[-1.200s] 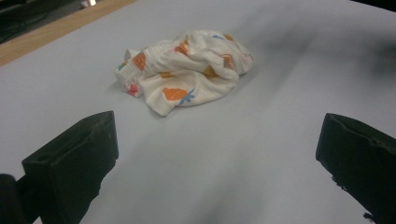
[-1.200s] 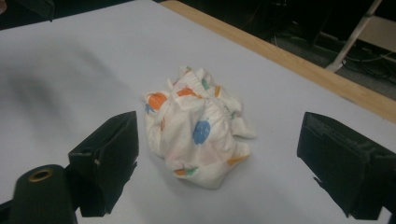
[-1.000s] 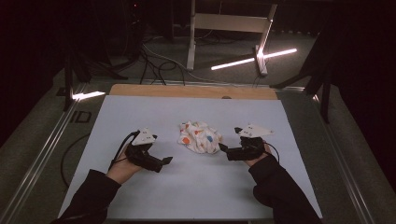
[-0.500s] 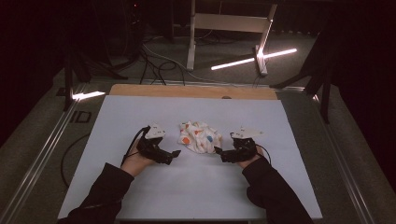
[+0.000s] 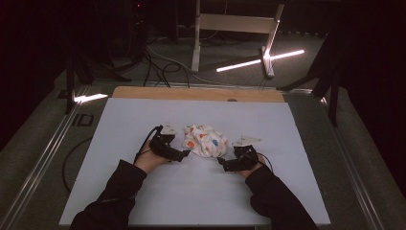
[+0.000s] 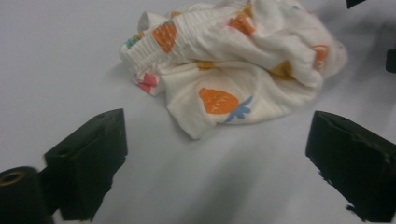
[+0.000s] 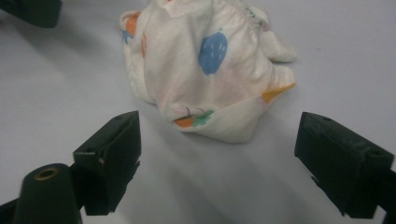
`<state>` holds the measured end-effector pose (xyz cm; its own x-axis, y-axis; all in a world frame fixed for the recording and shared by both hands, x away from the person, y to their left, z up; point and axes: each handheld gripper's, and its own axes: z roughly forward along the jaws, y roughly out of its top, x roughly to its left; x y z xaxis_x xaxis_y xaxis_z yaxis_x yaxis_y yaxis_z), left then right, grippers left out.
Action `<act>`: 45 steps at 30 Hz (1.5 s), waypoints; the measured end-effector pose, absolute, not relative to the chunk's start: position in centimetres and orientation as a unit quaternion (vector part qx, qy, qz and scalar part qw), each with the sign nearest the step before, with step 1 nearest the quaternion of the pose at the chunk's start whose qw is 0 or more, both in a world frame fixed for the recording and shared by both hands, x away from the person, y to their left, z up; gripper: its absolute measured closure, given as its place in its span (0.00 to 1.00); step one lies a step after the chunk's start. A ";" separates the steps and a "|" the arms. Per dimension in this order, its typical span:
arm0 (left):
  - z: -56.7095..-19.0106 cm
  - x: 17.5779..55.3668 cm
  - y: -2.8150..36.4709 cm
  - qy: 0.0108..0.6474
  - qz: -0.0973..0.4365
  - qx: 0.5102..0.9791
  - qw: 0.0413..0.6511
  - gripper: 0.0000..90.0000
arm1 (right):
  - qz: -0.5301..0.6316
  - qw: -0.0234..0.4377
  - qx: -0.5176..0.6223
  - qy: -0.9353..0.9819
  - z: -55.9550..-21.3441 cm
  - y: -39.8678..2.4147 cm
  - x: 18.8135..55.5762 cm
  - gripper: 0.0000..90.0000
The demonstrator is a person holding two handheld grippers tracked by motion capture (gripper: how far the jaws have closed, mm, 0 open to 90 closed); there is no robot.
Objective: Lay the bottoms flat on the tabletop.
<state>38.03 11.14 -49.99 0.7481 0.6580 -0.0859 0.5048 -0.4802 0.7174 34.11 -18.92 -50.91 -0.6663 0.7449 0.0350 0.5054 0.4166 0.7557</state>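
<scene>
Here a crumpled white cloth garment printed with orange, blue and pink fruit shapes [image 5: 205, 140] lies bunched in a heap near the middle of the pale blue-grey tabletop [image 5: 297, 191], with a black hand-held gripper on either side of it. The left gripper [image 5: 186, 154] sits low just beside the garment's left edge, its tips aimed at the cloth, and the person's left hand [image 5: 149, 159] grips it from behind under a dark sleeve [image 5: 112, 199]. In the left gripper view its jaws stand wide apart and have just been closing a little; nothing lies between them, and the garment's gathered elastic waistband [image 6: 168, 39] and a lower fold with an orange fruit print rest just ahead of the tips on the bare surface. The right gripper [image 5: 221, 164] hangs close to the garment's right, near corner, pointing back toward it. In the right gripper view its jaws are likewise spread wide with nothing between them, and the cloth's folded corner, bearing a blue fruit print, sits just beyond and between the two tips without touching either. A thin black cable [image 5: 142, 143] trails from the left gripper across the tabletop. A strip of bare wood [image 5: 143, 92] edges the far side of the surface.
</scene>
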 end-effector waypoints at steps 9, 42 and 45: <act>-51.2 39.0 10.2 0.344 0.091 0.867 0.349 0.27 | 0.353 0.148 0.388 0.839 -51.8 -17.9 35.1 0.28; -49.1 38.9 10.8 0.329 0.130 0.861 0.365 0.96 | 0.353 0.184 0.370 0.840 -49.4 -18.5 35.0 0.95; -48.2 38.7 11.5 0.331 0.138 0.857 0.371 0.96 | 0.362 0.190 0.372 0.834 -48.4 -19.0 35.2 0.95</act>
<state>38.65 11.47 -48.22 0.7424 0.6699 -0.0090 0.4653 -0.5059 0.7263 35.21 -19.03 -48.44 -0.6510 0.7576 -0.0482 0.4825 0.4620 0.7441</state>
